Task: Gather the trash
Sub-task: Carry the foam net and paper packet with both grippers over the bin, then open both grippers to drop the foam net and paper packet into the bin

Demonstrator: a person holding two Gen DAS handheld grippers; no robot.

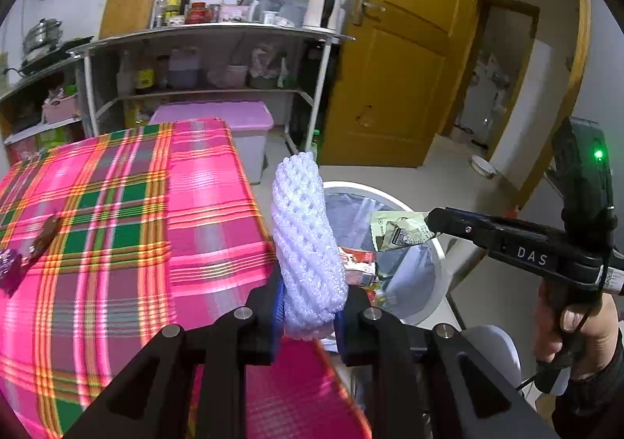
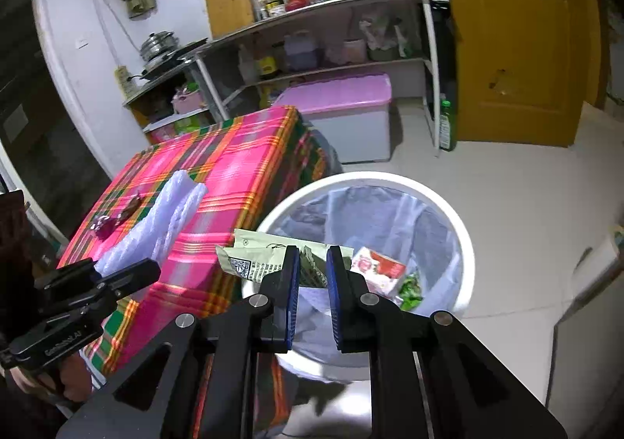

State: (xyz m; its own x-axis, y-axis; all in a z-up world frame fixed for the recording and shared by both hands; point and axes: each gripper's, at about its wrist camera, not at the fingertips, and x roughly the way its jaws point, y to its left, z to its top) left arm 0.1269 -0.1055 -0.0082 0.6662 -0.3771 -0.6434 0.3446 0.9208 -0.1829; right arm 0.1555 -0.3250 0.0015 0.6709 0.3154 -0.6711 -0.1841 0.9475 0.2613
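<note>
- White foam netting (image 1: 308,244) is clamped upright in my left gripper (image 1: 308,318), fingers closed on its lower end. It is at the right edge of the plaid surface (image 1: 117,205), not yet over the bin (image 2: 464,236).
- My right gripper (image 2: 314,283) has its fingers closed on a crumpled green wrapper (image 2: 253,259), which hangs at the bin's near-left rim, partly above the cloth.
- If I let go now, I judge the wrapper could land on the rim or the surface rather than inside; the light, springy netting could bounce off the edge onto the floor.
- Only a narrow strip of wrapper is pinched, so it may slip early.
- Two small dark scraps (image 2: 113,220) lie far left on the surface, too blurred to identify.
- The bin's bottom is hidden under the liner and the red packet (image 2: 378,267); how full it is, I cannot tell.
- Each gripper's body hides what lies directly below it.
</note>
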